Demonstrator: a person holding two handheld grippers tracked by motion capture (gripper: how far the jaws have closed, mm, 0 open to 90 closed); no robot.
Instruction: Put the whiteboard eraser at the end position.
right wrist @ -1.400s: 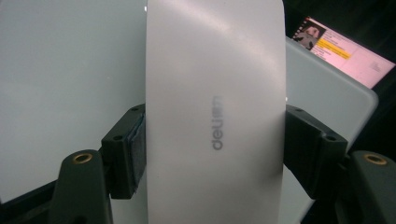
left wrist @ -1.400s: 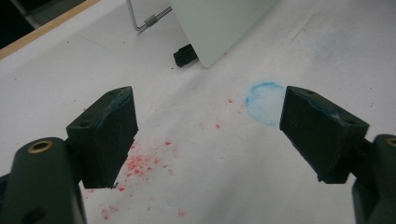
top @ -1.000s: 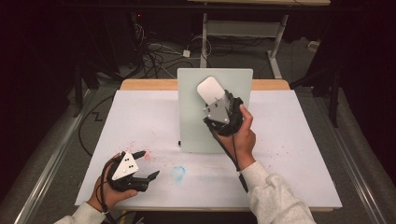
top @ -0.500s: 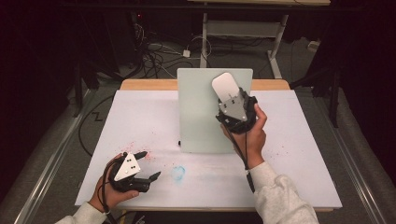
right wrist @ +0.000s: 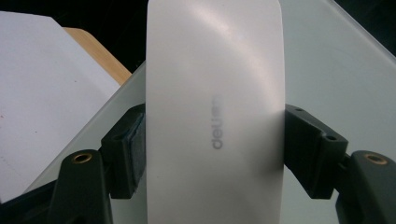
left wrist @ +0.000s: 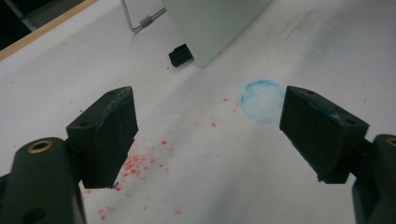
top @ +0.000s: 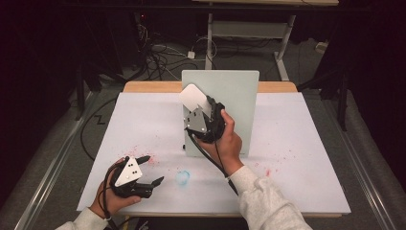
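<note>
At the near left of the table (top: 306, 158), the left gripper (top: 152, 168) rests low in the person's hand with its 2 jaws spread wide and nothing between them. Just beyond it lie red crumbs (left wrist: 140, 163) and a smudged blue ring (top: 183, 177) on the white sheet.

Farther in, at the middle, the right gripper (top: 203, 106) is clamped on a white eraser (top: 193, 97), its 2 pads pressing the eraser's long sides. The eraser sits against the upper left of the pale green board (top: 239, 100), which stands upright toward the far edge.

The board looks clean where it shows, so the wiping seems well along; the table marks remain untouched.
</note>
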